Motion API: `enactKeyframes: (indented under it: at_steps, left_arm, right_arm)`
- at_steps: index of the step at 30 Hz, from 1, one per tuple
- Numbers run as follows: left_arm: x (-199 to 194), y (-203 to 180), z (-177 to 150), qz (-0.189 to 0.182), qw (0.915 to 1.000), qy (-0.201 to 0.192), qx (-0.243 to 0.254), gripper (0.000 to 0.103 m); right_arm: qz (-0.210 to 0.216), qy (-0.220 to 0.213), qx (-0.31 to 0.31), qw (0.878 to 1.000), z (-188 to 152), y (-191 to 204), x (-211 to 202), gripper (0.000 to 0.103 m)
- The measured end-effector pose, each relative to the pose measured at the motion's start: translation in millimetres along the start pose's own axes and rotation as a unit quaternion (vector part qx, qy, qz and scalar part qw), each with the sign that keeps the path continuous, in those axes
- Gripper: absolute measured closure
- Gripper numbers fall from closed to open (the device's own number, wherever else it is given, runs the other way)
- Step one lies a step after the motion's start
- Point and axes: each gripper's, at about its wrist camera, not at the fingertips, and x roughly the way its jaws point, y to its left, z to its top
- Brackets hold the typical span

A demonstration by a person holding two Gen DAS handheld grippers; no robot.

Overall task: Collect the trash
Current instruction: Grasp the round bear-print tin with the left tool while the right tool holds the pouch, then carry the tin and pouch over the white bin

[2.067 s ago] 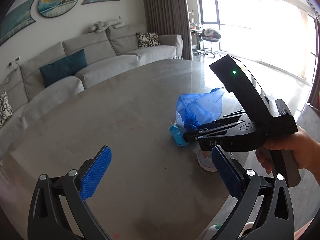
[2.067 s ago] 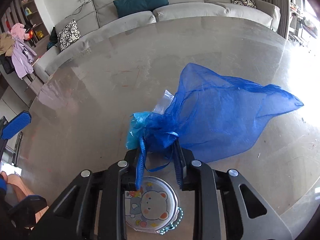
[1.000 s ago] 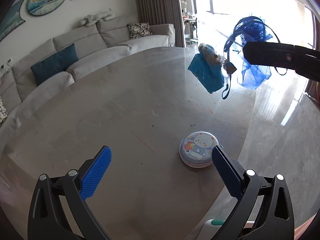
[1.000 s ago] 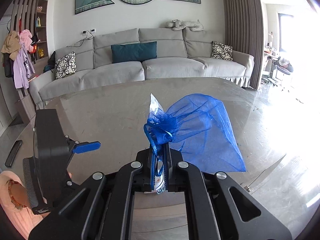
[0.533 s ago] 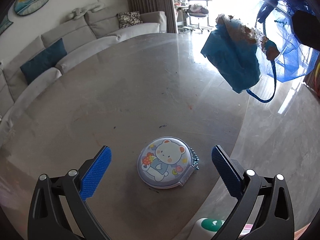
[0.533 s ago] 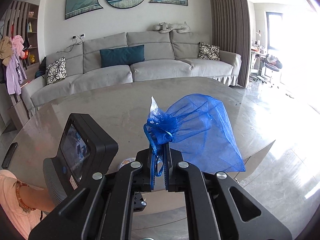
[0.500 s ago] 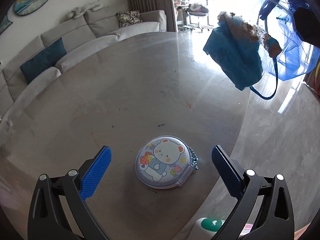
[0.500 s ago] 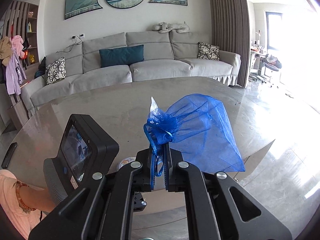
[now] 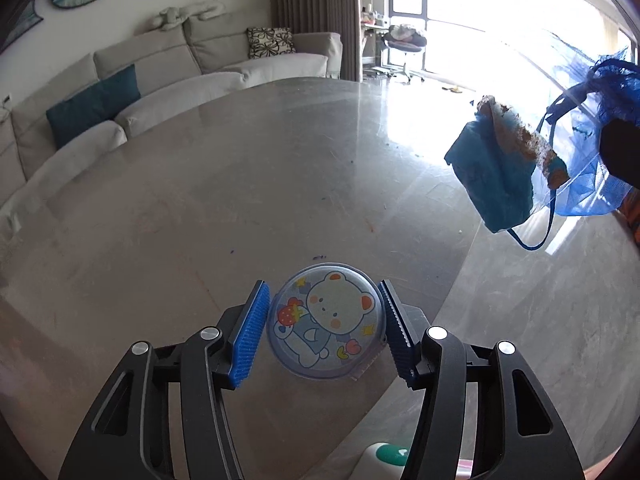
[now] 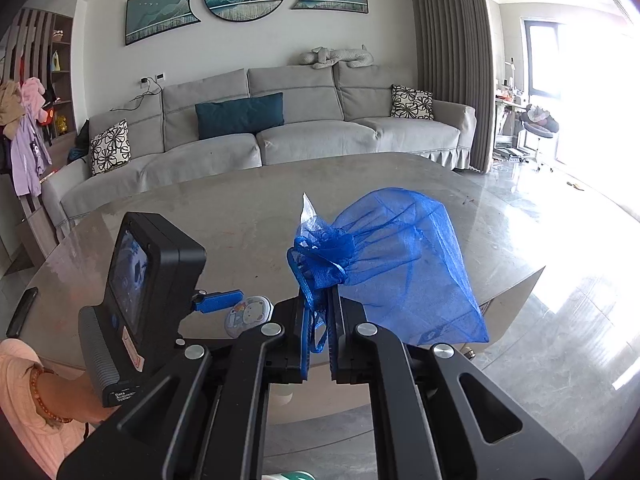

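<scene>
A round tin with a cartoon bear lid lies on the grey table near its front edge. My left gripper has closed in around the tin, with a blue pad at each side of it; I cannot tell if they press it. My right gripper is shut on the gathered neck of a blue mesh bag and holds it in the air off the table's right side. The bag with a blue wrapper hanging beside it shows at the right of the left wrist view. The tin shows small beside the left gripper.
A grey sofa with cushions stands behind the table. A dark phone lies at the table's left edge. A white and green object sits below the table's front edge. Shiny floor and bright windows lie to the right.
My left gripper has moved forward to the bear tin and its jaws have narrowed to the tin's sides. My right gripper holds the blue bag raised, hardly moved.
</scene>
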Motion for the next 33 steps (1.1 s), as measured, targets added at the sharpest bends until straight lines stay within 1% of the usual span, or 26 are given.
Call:
enactKeyframes:
  at_steps: [2, 4, 7, 11, 14, 17, 19, 21, 23, 26, 29, 33]
  left_arm:
    - [-21, -3, -2, 0.002, 0.9998, -0.016, 0.007, 0.046]
    - [-40, -7, -5, 0.005, 0.9996, -0.025, 0.013, 0.046]
    - [-68, -11, -15, -0.001, 0.9994, -0.033, 0.010, 0.046]
    - [-96, -19, -45, -0.020, 0.9993, -0.030, -0.003, 0.046]
    - [-113, -25, -70, -0.023, 0.9994, -0.024, -0.004, 0.046]
    - [-121, -35, -93, -0.033, 0.9994, -0.003, -0.001, 0.046]
    - [-125, -44, -110, -0.038, 0.9992, 0.008, 0.010, 0.046]
    - [-128, -52, -128, -0.039, 0.9989, 0.017, 0.020, 0.046]
    - [-129, -59, -146, -0.052, 0.9978, 0.033, 0.026, 0.046]
    - [-125, -72, -171, -0.058, 0.9958, 0.052, 0.049, 0.046]
    - [-122, -77, -186, -0.057, 0.9946, 0.060, 0.064, 0.046]
    - [-116, -80, -193, -0.059, 0.9931, 0.064, 0.078, 0.046]
  right_arm:
    - [0.001, 0.000, 0.000, 1.000, -3, 4, -10, 0.095]
    - [0.001, 0.001, -0.002, 1.000, -7, 10, -21, 0.095]
    - [0.004, 0.001, 0.001, 1.000, -16, 22, -42, 0.095]
    - [0.003, 0.008, 0.007, 1.000, -36, 36, -72, 0.095]
    - [-0.001, 0.016, 0.013, 1.000, -51, 46, -92, 0.095]
    - [-0.004, 0.027, 0.025, 0.999, -69, 54, -110, 0.095]
    - [-0.010, 0.035, 0.035, 0.999, -82, 58, -120, 0.095]
    - [-0.012, 0.047, 0.046, 0.998, -96, 62, -125, 0.095]
    - [-0.017, 0.058, 0.056, 0.997, -110, 65, -128, 0.095]
    - [-0.021, 0.078, 0.080, 0.994, -131, 66, -129, 0.095]
    - [-0.021, 0.093, 0.101, 0.990, -150, 66, -128, 0.095]
    - [-0.020, 0.114, 0.117, 0.986, -168, 70, -123, 0.095]
